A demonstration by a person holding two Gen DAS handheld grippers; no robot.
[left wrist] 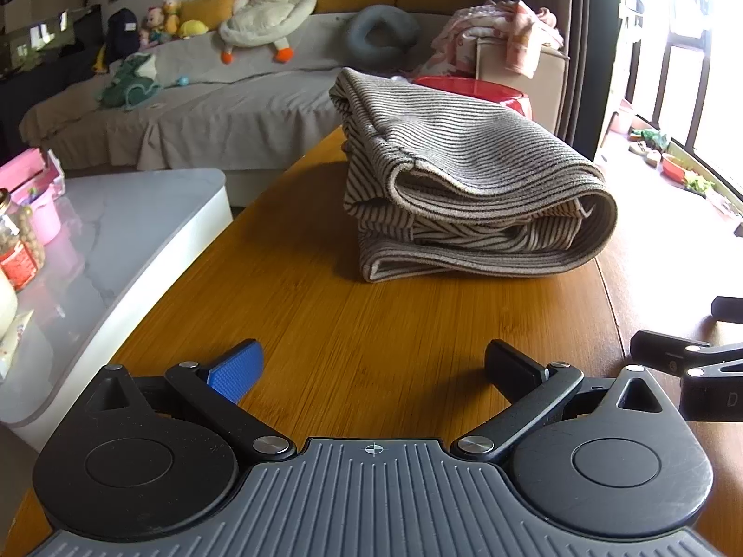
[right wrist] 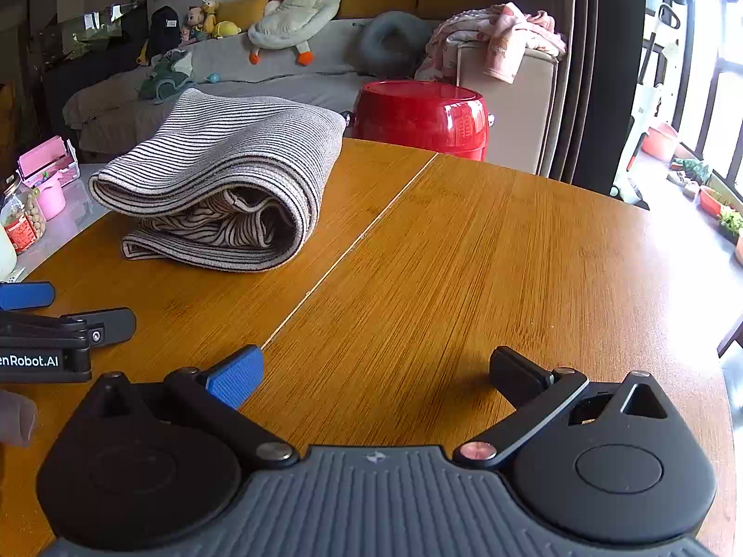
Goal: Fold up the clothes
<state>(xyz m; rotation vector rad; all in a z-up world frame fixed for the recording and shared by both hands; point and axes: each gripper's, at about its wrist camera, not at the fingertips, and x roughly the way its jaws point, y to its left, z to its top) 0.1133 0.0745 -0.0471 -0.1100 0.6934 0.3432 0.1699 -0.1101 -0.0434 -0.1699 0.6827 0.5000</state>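
Both my grippers, left gripper (left wrist: pixel 374 371) and right gripper (right wrist: pixel 376 378), sit spread wide with nothing in them, low over the wooden table (right wrist: pixel 487 255). One striped garment (left wrist: pixel 464 185) lies ahead, already folded into a bundle, well clear of both. Looks like the folding's basically done; I count just that one piece, so next I'd maybe press the loose top layer flat.

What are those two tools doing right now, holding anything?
Left tool: open, holding nothing, short of the folded striped garment.
Right tool: open, holding nothing, over bare wooden table.
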